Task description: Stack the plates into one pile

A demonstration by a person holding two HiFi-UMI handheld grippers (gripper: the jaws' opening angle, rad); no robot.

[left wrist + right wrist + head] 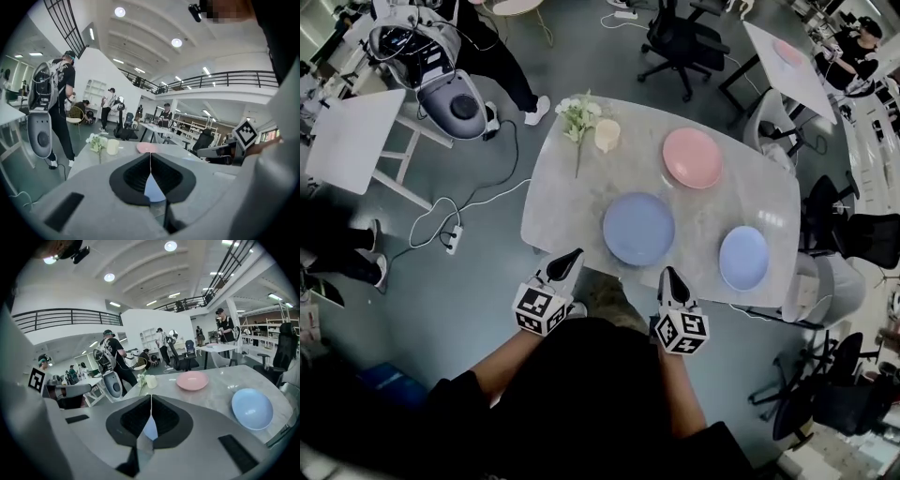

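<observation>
Three plates lie apart on the marble table [562,202]: a pink plate [691,157] at the far side, a larger blue plate [638,228] in the middle, and a smaller light blue plate [743,257] at the right. My left gripper [572,255] is shut and empty at the table's near edge, left of the blue plate. My right gripper [670,274] is shut and empty just short of the near edge, below that plate. In the right gripper view the pink plate [192,380] and the light blue plate [251,408] lie ahead beyond the closed jaws.
A sprig of white flowers [577,117] and a cream cup [607,135] stand at the table's far left corner. Office chairs [839,230] crowd the right side. A white table [347,136], cables and standing people are on the floor to the left.
</observation>
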